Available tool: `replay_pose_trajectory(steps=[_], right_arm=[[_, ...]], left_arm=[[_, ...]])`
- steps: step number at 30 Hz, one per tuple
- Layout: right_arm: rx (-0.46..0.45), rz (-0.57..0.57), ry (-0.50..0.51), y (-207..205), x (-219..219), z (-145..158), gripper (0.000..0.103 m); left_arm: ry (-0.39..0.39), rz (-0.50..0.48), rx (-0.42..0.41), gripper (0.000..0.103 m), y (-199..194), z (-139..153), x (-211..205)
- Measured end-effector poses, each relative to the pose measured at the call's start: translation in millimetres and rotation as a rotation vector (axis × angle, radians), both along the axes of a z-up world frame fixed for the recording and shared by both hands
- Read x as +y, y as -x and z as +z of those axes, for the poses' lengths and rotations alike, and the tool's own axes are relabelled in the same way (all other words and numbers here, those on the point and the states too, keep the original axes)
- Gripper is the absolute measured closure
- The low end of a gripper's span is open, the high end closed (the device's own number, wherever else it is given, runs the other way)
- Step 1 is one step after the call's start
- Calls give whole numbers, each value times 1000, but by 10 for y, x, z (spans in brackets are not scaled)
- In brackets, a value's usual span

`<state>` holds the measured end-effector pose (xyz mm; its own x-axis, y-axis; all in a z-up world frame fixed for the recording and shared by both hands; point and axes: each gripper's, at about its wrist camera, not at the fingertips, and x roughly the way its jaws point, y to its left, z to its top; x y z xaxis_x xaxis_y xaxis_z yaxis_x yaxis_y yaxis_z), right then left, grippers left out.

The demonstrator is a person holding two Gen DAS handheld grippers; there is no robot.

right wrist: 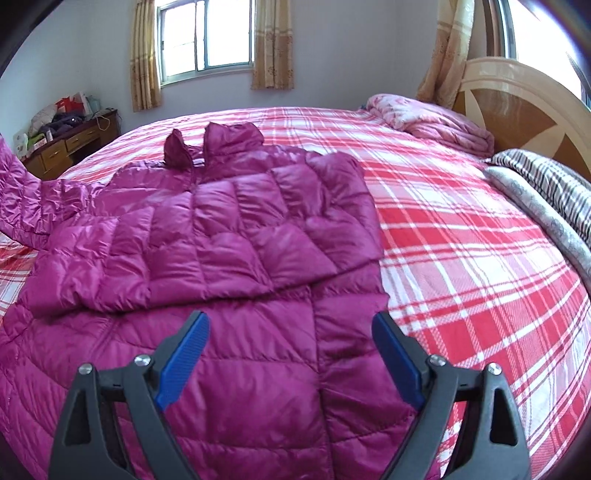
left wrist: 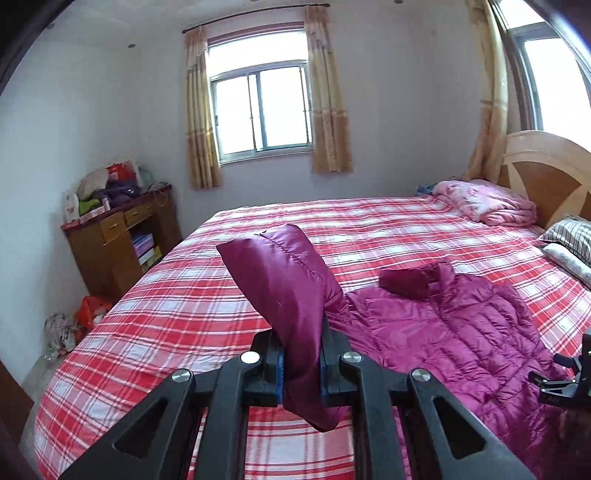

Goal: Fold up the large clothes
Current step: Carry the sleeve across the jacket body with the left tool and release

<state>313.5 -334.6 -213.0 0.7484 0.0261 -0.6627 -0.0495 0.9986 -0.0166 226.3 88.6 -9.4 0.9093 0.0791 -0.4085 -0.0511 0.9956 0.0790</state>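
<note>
Pinching the cuff end of one sleeve (left wrist: 284, 295), the left gripper (left wrist: 301, 369) has its blue pads closed tight on the fabric and holds it lifted above the plaid bedspread (left wrist: 184, 295), so the sleeve stands up and flops over at its tip. The magenta puffer jacket (right wrist: 207, 258) itself lies spread on the bed, on the side nearer the gripper-holder, with its collar (right wrist: 229, 140) pointing toward the far wall with the window (right wrist: 205, 33) and its hem close under the right gripper (right wrist: 291, 350); its long axis therefore runs from hem to collar, away from the cameras. The other sleeve (right wrist: 207, 262) already lies folded across the chest, slanting toward the hem. The right gripper hovers just above the lower body with its jaws spread wide, holding nothing. The jacket looks light, soft and puffy, with a shiny shell that is probably slippery, so a thin pinch may slide; the stitched cuff, hem edge or quilting seams seem the safest places to grip. Being padded, it will likely spring back from a fold unless pressed flat. The folded pink quilt (right wrist: 436, 122) and striped pillow (right wrist: 546, 184) by the headboard (right wrist: 517, 107) are well apart from the work.
</note>
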Motion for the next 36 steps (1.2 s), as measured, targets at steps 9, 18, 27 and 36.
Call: replay_pose_trajectory(steps=[9,18,27,36], right_arm=[[19,-24,-107,19,-176,-67,11],[21,-23,-96,19,-155,-92,9],[25,-24,-82,21,-143,-106,7],[28,-22,-67,12,-126,-115,6]], left_arm=[[-84,-167,50,90,-189,-133,-879],[-126,-288,121,90,-406,-452,-1593],[-128,-343,202,90,-582,-856,-1901],[-107,-356,262,89,-658,-1199,-2041]])
